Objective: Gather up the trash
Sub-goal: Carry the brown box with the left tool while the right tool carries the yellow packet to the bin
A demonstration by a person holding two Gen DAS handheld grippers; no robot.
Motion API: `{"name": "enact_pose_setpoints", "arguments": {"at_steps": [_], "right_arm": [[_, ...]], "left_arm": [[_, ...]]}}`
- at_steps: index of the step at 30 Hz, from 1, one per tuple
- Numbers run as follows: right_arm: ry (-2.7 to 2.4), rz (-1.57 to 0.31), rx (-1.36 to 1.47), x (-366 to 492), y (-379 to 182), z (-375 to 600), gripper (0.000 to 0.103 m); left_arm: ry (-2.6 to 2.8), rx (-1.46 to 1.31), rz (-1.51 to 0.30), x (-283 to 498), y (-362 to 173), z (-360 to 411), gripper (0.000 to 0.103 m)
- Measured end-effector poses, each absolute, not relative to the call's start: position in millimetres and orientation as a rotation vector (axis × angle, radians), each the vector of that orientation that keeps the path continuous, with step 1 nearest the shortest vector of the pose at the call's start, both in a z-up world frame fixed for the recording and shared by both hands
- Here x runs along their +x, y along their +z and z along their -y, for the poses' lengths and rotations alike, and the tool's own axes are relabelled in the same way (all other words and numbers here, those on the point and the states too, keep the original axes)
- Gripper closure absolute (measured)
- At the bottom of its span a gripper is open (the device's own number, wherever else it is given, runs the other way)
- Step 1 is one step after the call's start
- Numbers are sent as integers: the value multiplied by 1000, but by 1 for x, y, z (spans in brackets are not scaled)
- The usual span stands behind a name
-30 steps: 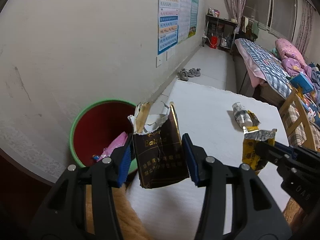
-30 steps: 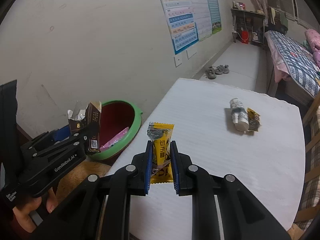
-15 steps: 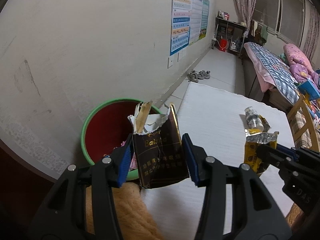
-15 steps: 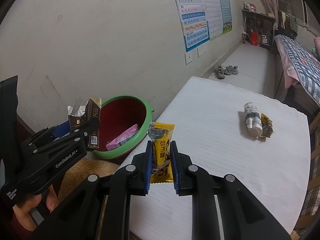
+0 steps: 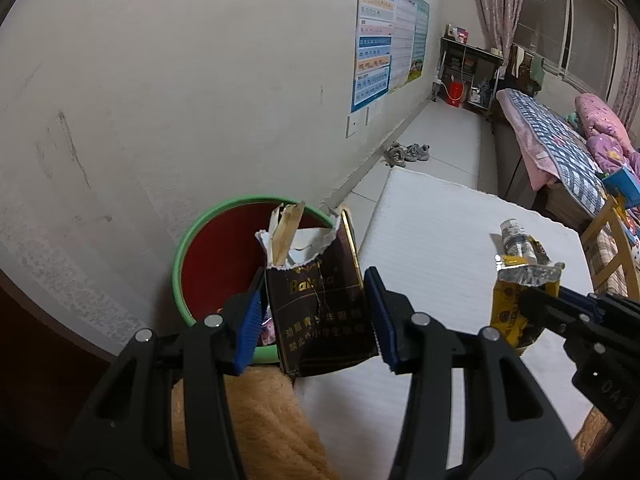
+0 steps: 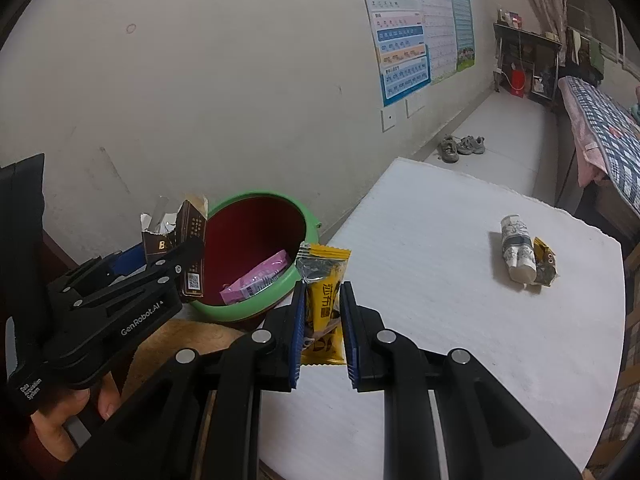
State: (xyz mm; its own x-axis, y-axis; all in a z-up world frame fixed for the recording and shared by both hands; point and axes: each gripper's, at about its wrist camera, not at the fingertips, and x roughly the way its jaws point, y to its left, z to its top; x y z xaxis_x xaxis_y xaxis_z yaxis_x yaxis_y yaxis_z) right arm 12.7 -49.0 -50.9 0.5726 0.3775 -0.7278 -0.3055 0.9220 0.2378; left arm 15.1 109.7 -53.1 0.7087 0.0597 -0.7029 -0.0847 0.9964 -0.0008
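My left gripper (image 5: 314,316) is shut on a torn dark brown cigarette pack (image 5: 320,304) and holds it upright just in front of the green-rimmed red trash bin (image 5: 200,240). It also shows in the right wrist view (image 6: 188,248), beside the bin (image 6: 256,220). My right gripper (image 6: 322,320) is shut on a yellow snack wrapper (image 6: 324,292) at the table's left edge, close to the bin. That wrapper shows in the left wrist view (image 5: 520,304). A pink packet (image 6: 256,280) lies in the bin.
A crushed paper cup (image 6: 516,248) and a small gold wrapper (image 6: 544,264) lie on the white table (image 6: 440,320) to the right. An orange furry cushion (image 5: 256,420) lies below the left gripper. Shoes (image 6: 460,146) lie on the floor by the wall; a bed (image 5: 560,152) stands beyond.
Both grippers have moved left toward the bin with their loads. The bin looks nearer and more central in both views. Both grips are unchanged.
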Motion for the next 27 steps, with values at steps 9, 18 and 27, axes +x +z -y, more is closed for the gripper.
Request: {"name": "enact_pose_setpoints", "arguments": {"at_steps": [9,18,27], "right_arm": [[417,-877,90,15,-52,41,85],[431,-866,76,21,-48,31,85],[442,-831,70,32,-35,19,85]], "left_arm": [[98,-44,-782,16,-55,-122,57],[132,-63,-784,15,-57,-137,57],[178,-91,-788,17,-62,-159,57]]}}
